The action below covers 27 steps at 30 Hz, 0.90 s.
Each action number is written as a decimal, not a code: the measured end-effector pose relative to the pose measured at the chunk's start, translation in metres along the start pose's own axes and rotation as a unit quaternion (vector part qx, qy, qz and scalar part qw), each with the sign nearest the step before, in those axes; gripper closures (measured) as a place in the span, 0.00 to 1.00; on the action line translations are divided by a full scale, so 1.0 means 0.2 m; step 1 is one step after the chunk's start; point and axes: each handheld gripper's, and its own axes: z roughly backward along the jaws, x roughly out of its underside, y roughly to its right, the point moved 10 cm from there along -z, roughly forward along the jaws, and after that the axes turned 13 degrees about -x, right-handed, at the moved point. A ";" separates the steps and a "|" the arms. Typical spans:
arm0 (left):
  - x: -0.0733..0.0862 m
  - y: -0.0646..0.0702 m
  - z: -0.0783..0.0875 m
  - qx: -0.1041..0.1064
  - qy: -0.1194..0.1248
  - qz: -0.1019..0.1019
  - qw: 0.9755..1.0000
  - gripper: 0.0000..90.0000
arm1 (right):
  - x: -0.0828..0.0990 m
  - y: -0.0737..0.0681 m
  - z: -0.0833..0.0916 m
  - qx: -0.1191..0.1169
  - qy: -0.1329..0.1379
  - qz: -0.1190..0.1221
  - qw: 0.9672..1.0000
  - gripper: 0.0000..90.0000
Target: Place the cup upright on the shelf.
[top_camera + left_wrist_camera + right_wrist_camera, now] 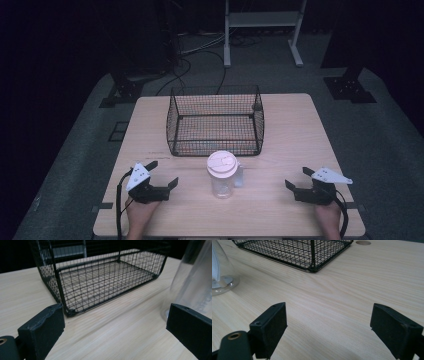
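Dark room, pale wooden counter (290,130). I judge nothing begun: my left hand-held gripper (165,175) and right hand-held gripper (296,179) rest released, flanking the lidded clear cup (222,175) just before the wire basket (215,120). Next: grip the cup squarely.

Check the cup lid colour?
Pale pink lid on a clear cup; the high view shows it best.
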 end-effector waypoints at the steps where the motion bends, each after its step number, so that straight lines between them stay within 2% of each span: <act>1: 0.00 0.00 0.00 0.000 0.000 0.000 1.000 0.01 | 0.00 0.00 0.00 0.000 0.000 0.000 1.000 0.14; 4: -0.03 0.02 0.01 0.004 -0.001 -0.015 1.000 0.01 | 0.00 0.00 0.00 0.000 0.001 -0.001 1.000 0.14; 6: -0.04 0.03 0.01 0.009 0.001 -0.016 1.000 0.01 | 0.00 0.00 0.00 0.000 0.001 0.000 1.000 0.14; 8: -0.08 0.06 0.03 0.026 0.010 -0.013 1.000 0.01 | 0.00 0.00 0.00 -0.001 0.000 0.001 1.000 0.14; 13: -0.14 0.11 0.06 0.045 0.015 -0.028 0.998 0.01 | 0.00 0.00 0.00 -0.003 0.000 0.002 1.000 0.14; 15: -0.17 0.15 0.08 0.052 0.009 -0.054 0.997 0.01 | 0.00 0.00 0.00 -0.003 0.000 0.003 1.000 0.14; 18: -0.19 0.18 0.09 0.059 0.007 -0.064 0.996 0.01 | 0.00 0.00 0.00 -0.003 -0.001 0.003 1.000 0.14; 21: -0.25 0.22 0.10 0.074 0.008 -0.082 0.994 0.01 | 0.00 0.00 0.00 -0.003 -0.001 0.003 1.000 0.14; 25: -0.29 0.26 0.11 0.090 0.010 -0.088 0.992 0.01 | 0.00 0.00 0.00 -0.003 -0.001 0.003 1.000 0.14; 27: -0.33 0.30 0.11 0.106 0.012 -0.091 0.990 0.01 | 0.00 0.00 0.00 -0.003 -0.001 0.003 1.000 0.14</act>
